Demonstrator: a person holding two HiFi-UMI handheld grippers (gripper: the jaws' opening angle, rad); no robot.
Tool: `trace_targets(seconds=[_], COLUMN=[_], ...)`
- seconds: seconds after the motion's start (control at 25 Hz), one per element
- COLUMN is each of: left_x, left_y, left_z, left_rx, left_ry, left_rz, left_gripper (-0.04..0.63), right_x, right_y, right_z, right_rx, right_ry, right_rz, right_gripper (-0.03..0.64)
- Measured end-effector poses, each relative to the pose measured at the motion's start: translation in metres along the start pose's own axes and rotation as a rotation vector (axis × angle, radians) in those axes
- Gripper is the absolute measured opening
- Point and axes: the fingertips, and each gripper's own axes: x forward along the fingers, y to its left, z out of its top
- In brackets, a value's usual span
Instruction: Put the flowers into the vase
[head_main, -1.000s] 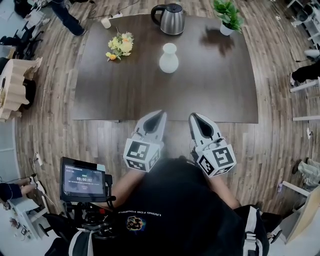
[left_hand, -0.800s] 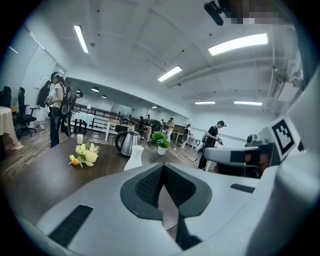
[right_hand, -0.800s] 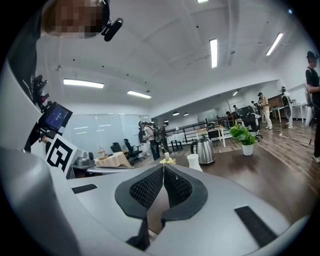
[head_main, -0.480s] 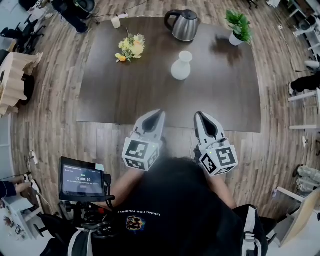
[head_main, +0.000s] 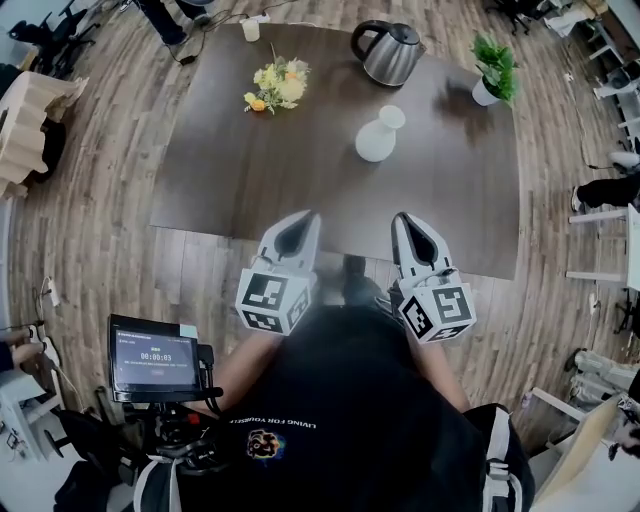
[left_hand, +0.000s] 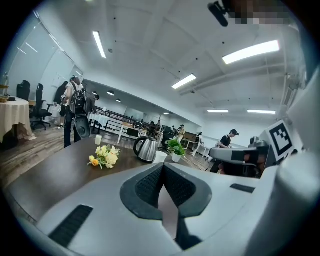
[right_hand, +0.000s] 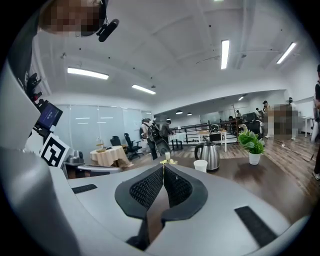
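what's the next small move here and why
Probably carry the left tool forward toward the flowers, opening it: it is shut and empty at the near side of the table, while the flowers lie far left, outside the vase.

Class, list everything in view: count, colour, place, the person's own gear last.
table: one, dark brown, centre of view
flowers: one bunch, yellow-white, table's far left
vase: one, white, upright, right of centre
kettle: one, steel, far edge beyond vase
plant: one, green, potted, far right corner
cup: one, pale, far left edge
screen: one, black, person's lower left
left hand-held gripper: one, grey, shut, empty, near edge
right hand-held gripper: one, grey, shut, empty, near edge
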Motion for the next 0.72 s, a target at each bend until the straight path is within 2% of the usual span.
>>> trace_targets(seconds=[0.24, 0.44, 0.72], left_x=[0.0, 0.045, 0.05], left_y=[0.007, 0.029, 0.033], left_z=[0.011, 0.005, 0.01], left_rx=[0.001, 0.005, -0.022], left_ry=[-0.018, -0.014, 0.002], left_rz=[0.026, 0.081, 0.126], left_gripper=[0.008, 0.008, 0.008], right_x=[0.011, 0.059, 0.071], right_y=[-0.007, -0.049, -0.074], right_z=[0.006, -0.011, -0.014], right_rx=[-0.011, -0.007, -0.037], right_ry=[-0.006, -0.005, 0.032], right_rz=[-0.002, 0.019, -0.016], right_gripper=[0.018, 0.018, 0.018])
